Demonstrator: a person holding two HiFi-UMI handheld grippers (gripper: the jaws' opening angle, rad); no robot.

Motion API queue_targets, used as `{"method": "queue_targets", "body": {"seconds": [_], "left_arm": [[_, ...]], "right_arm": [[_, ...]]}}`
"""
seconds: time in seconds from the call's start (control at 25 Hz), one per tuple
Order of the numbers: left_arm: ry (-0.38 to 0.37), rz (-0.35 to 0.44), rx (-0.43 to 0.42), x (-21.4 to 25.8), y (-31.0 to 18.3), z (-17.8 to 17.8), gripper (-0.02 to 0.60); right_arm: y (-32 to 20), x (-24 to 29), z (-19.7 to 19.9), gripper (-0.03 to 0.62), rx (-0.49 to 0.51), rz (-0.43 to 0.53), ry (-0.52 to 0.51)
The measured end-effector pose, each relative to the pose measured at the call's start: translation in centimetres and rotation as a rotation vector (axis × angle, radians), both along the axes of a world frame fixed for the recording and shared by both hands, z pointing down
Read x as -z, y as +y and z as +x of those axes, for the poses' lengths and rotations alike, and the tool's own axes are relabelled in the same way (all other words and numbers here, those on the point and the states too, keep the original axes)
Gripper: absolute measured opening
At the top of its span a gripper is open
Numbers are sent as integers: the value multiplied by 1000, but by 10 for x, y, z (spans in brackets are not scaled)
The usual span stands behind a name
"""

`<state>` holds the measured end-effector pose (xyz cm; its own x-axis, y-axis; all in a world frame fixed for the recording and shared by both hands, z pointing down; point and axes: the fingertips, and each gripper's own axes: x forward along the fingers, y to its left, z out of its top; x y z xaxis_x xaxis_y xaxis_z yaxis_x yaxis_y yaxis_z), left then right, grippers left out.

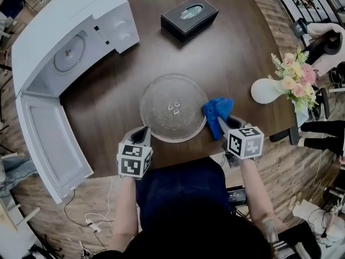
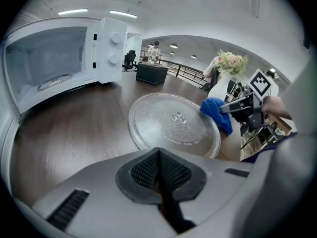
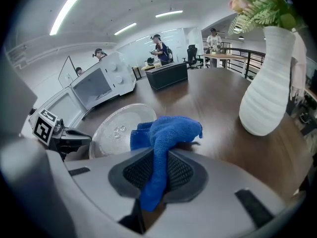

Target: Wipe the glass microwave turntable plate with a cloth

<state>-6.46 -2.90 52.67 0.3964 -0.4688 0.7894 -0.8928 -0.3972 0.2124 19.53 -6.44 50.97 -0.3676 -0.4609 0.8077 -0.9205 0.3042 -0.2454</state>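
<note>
The round glass turntable plate [image 1: 173,107] lies flat on the dark wooden table [image 1: 108,99], in front of me. A blue cloth [image 1: 217,112] hangs at the plate's right rim, pinched in my right gripper [image 1: 222,124], which is shut on it. The cloth [image 3: 163,135] bunches up between the jaws in the right gripper view, with the plate [image 3: 119,130] to its left. My left gripper [image 1: 144,135] sits at the plate's near left edge, shut with nothing between its jaws. The plate [image 2: 173,124] lies just beyond it in the left gripper view.
A white microwave [image 1: 70,42] stands at the back left with its door [image 1: 51,144] swung open toward me. A black tissue box [image 1: 189,16] sits at the far side. A white vase of flowers [image 1: 280,85] stands at the right edge.
</note>
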Motion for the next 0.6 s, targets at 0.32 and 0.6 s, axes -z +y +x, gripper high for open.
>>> {"method": "queue_targets", "body": {"seconds": [0.32,0.6], "left_arm": [[57,-6,55,7,0,0,3],[121,45,104,39,-11,4,5]], "right_arm": [[-15,29,-9,52,-3,100,-107],[-39,69,-15,52,-46,256,-186]]}}
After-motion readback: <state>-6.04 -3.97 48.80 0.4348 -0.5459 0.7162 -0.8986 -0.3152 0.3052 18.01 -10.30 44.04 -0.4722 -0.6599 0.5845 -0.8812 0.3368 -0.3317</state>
